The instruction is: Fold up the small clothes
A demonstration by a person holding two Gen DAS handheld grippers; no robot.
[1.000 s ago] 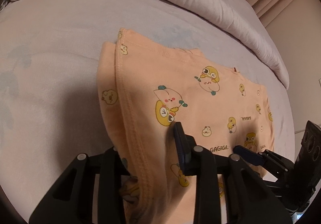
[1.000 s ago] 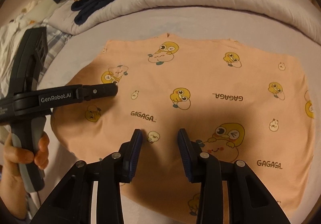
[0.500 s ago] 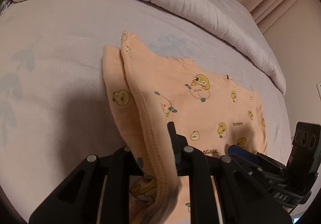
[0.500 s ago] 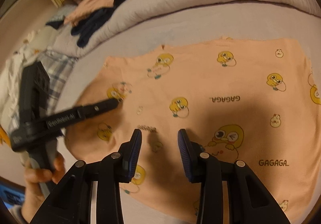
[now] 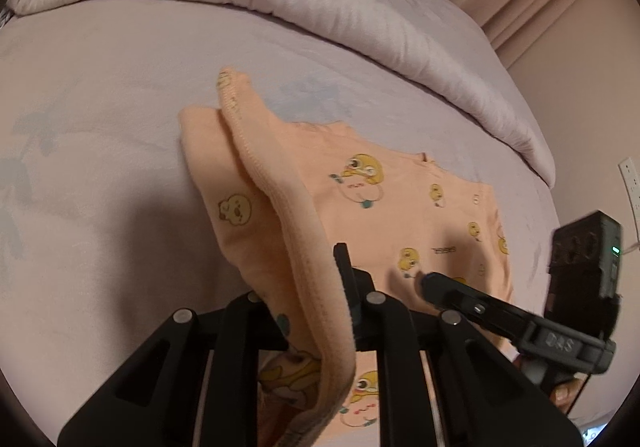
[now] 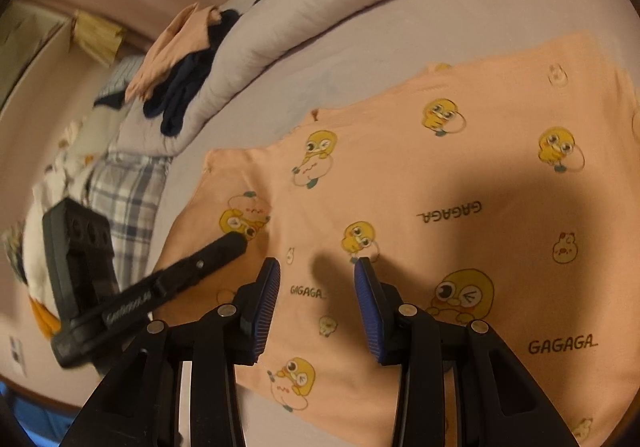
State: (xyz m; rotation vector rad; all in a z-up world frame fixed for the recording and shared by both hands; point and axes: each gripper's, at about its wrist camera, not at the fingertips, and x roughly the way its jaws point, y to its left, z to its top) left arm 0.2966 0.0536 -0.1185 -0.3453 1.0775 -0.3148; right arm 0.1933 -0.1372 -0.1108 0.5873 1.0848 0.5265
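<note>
A peach cotton child's garment printed with yellow cartoon ducks and "GAGAGA" lettering [image 6: 440, 207] lies spread over the centre and right of the right wrist view, flat on a pale lilac bedsheet [image 5: 100, 87]. In the left wrist view its stitched hem edge [image 5: 280, 183] is lifted off the sheet and runs from the middle of the frame down to the bottom centre, where it disappears between the fingers of the left gripper [image 5: 320, 311]; the fingers are pressed together on this edge, with cloth draped over the inner side of one finger. The layer under the raised fold lies on the sheet just left of it.

The right gripper [image 6: 316, 287] sits at the bottom centre of its own view, its blue ribbed pads [image 6: 368, 303] spread apart above the flat cloth with nothing between them; whether they touch the fabric cannot be told. In the left wrist view this gripper enters from the lower right, its tip over the garment.

A rolled lilac duvet [image 5: 320, 7] crosses the upper part of both views, with a small pile of dark navy and peach clothes [image 6: 188, 59] on it at upper left of the right wrist view.
</note>
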